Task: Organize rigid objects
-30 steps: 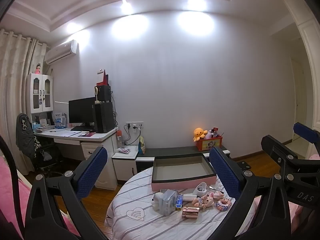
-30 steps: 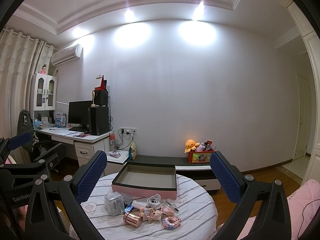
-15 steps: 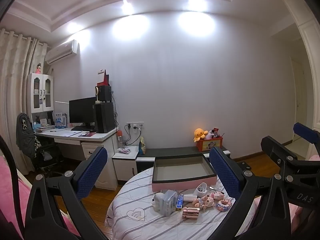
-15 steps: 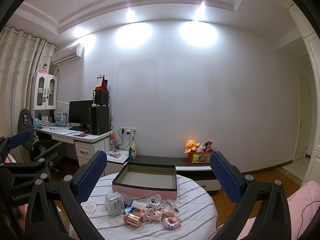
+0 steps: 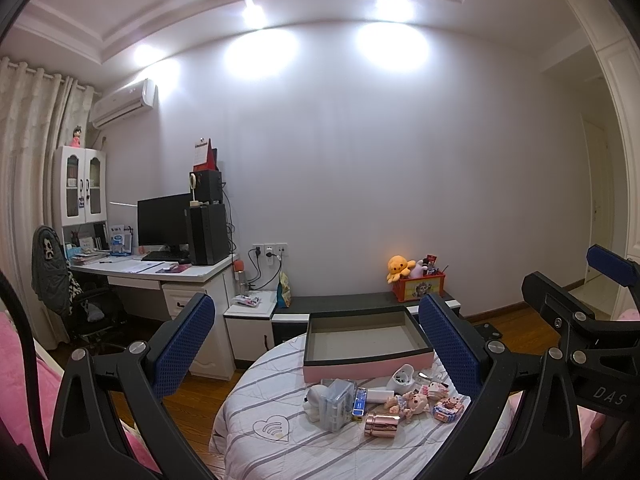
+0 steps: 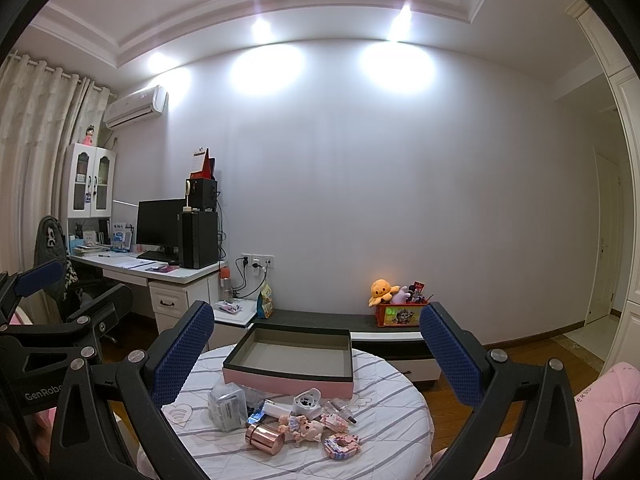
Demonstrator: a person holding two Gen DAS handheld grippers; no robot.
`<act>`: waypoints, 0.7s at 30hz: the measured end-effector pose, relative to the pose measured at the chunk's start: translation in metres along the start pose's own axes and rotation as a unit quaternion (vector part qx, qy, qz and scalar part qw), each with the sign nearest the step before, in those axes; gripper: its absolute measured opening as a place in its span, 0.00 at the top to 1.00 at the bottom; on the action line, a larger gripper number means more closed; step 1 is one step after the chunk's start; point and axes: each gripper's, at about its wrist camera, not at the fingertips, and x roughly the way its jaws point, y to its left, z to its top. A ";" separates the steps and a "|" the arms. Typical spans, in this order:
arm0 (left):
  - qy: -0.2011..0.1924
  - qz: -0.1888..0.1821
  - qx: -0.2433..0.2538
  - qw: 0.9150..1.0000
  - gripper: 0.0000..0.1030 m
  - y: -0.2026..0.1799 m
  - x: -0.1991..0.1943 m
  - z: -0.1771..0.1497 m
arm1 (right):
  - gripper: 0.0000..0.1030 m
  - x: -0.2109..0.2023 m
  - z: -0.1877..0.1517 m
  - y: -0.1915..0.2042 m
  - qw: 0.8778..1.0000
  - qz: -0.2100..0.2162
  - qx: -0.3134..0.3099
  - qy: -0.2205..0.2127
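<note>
A round table (image 5: pixel 256 452) (image 6: pixel 384 456) with a striped cloth carries an empty pink box (image 5: pixel 366 342) (image 6: pixel 290 356) at its far side. In front of the box lies a cluster: a clear plastic case (image 5: pixel 338 404) (image 6: pixel 228 406), a rose-gold can (image 5: pixel 382 424) (image 6: pixel 264 438), a small doll (image 5: pixel 408 402) (image 6: pixel 306 430), a white holder (image 5: pixel 401 377) (image 6: pixel 307 401) and a pink block toy (image 5: pixel 450 408) (image 6: pixel 341 445). My left gripper (image 5: pixel 316 346) is open, held back from the table. My right gripper (image 6: pixel 316 350) is open too, with nothing between its fingers.
A white desk (image 5: pixel 160 270) with a monitor and a chair (image 5: pixel 68 288) stands at the left. A low dark bench (image 6: pixel 360 326) behind the table holds a toy bin (image 6: pixel 400 314). Pink bedding (image 6: pixel 600 408) lies at the right. Wooden floor surrounds the table.
</note>
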 end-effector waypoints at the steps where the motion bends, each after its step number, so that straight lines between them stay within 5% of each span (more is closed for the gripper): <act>1: 0.000 -0.001 0.000 1.000 0.00 0.000 0.000 0.000 | 0.00 0.000 0.000 0.000 1.000 0.000 0.000 0.000; 15: 0.032 -0.023 0.002 0.999 0.00 -0.010 0.039 -0.027 | 0.00 0.028 -0.023 -0.009 0.999 -0.001 0.008 0.039; 21: 0.090 -0.040 -0.003 0.995 0.00 -0.022 0.089 -0.068 | 0.00 0.066 -0.064 -0.019 0.996 0.007 0.009 0.084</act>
